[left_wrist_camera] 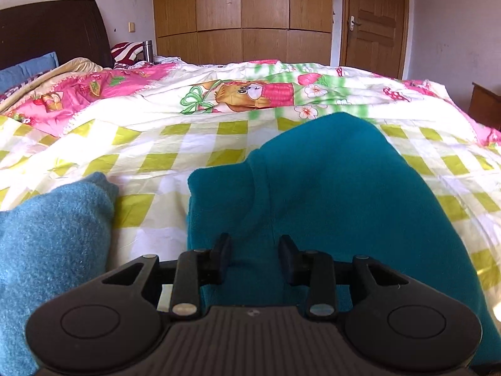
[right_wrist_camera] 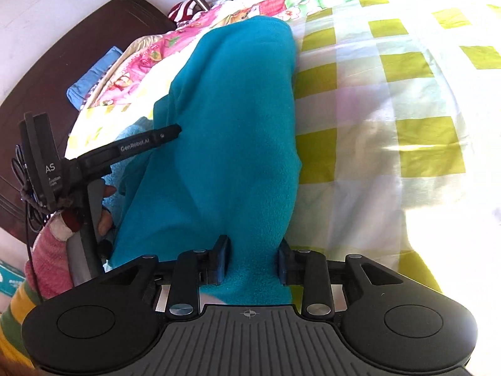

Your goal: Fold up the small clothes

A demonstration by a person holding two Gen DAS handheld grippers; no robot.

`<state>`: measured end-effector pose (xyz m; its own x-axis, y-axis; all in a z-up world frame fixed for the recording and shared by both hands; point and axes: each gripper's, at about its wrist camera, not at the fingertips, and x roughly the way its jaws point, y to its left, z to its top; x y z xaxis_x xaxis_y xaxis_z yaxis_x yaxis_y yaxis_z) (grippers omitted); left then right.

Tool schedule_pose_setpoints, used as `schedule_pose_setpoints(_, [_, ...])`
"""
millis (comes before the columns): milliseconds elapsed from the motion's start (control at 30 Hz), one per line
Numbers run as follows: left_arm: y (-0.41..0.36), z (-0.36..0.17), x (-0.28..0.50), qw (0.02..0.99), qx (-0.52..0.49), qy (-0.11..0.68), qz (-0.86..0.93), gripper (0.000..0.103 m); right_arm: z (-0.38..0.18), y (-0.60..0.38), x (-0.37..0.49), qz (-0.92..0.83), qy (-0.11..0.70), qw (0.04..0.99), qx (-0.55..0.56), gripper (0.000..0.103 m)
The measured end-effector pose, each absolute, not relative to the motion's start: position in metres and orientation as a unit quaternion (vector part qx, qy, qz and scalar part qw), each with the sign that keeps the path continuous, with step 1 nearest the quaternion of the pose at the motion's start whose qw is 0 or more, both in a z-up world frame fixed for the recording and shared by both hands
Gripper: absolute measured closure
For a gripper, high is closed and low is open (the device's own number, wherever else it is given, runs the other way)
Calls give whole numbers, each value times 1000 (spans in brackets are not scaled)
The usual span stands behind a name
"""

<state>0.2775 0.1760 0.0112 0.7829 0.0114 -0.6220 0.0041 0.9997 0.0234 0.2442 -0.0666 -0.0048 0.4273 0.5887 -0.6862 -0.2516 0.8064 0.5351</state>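
Left wrist view: bed (left_wrist_camera: 175, 144) covered by a green-and-white check sheet; a pink cartoon quilt (left_wrist_camera: 238, 94) is bunched toward the far side. Dark headboard (left_wrist_camera: 53, 31) at the far left corner, with a blue pillow (left_wrist_camera: 28, 67) below it. Wardrobe (left_wrist_camera: 242, 15) and door (left_wrist_camera: 374, 18) behind the bed. A light blue fuzzy cloth (left_wrist_camera: 50, 235) lies at the near left edge, just beside the teal fleece garment (left_wrist_camera: 328, 194) but apart from it. Left gripper (left_wrist_camera: 255, 255) hangs over the garment's near end, fingers spread apart with fleece between them, not pinched.

Right wrist view: the teal garment (right_wrist_camera: 231, 125) lies lengthwise on the bed, smooth, thick, folded into a long strip. Right gripper (right_wrist_camera: 252, 261) fingers are spread, fleece between them, unpinched. The left gripper (right_wrist_camera: 169, 133) rests at the garment's left edge, held by a hand (right_wrist_camera: 105, 216) in a pink sleeve (right_wrist_camera: 51, 266).
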Motion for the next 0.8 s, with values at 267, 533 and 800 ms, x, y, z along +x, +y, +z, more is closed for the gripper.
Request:
schedule_pose_setpoints(267, [173,43,215,943,-11,331,5,51,29,-74,191,199,413,873,166,67])
schedule_pose_setpoints(533, [151,13,180,934,63,351,28,47,16,-42,193,154,422,889,90,67])
schedule_pose_setpoints(800, [148,32,149,939,70,336,23,47,35,-41,169,156,376,911,72,67])
